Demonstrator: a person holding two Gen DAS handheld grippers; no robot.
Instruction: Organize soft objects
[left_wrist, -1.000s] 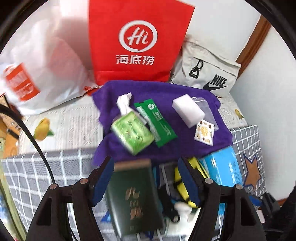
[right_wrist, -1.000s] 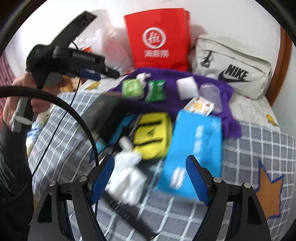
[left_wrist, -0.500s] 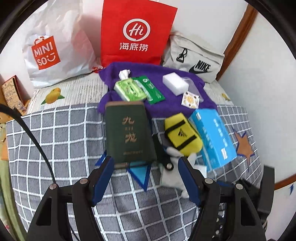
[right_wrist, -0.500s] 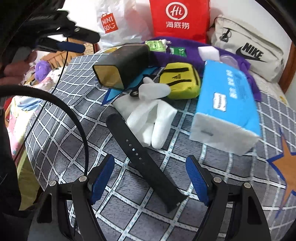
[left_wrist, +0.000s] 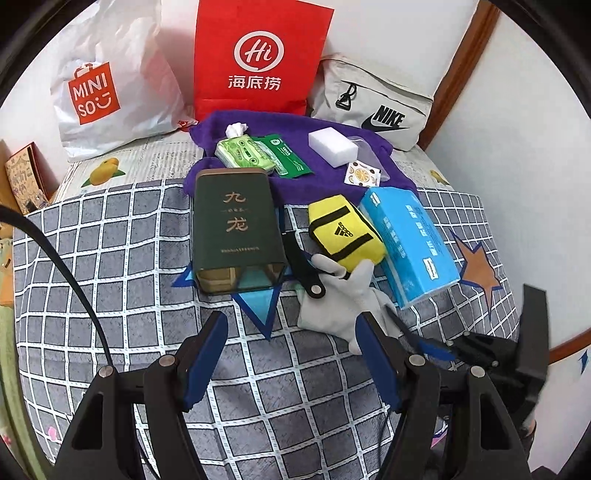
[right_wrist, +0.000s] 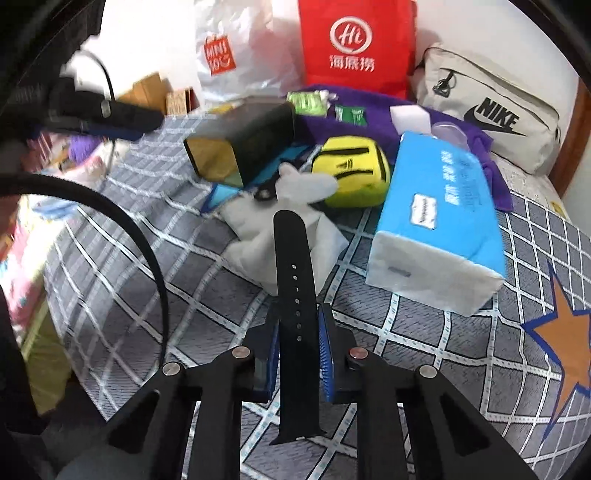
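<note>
My right gripper is closing on a black watch strap. The strap runs lengthwise between the blue pads, which touch its edges, and its far end lies over a white glove. My left gripper is open and holds nothing, low over the checked bedcover and short of a dark green box. Past the glove lie a yellow pouch and a blue tissue pack. A purple towel further back carries a green tissue pack and a white sponge.
A second black strap piece lies between the box and the glove. A white Miniso bag, a red paper bag and a grey Nike bag stand along the wall. The bed's edge runs on the left.
My left gripper has pulled back from the green box, which now lies on the bedcover. My right gripper has come down over the black strap and closed on it.
</note>
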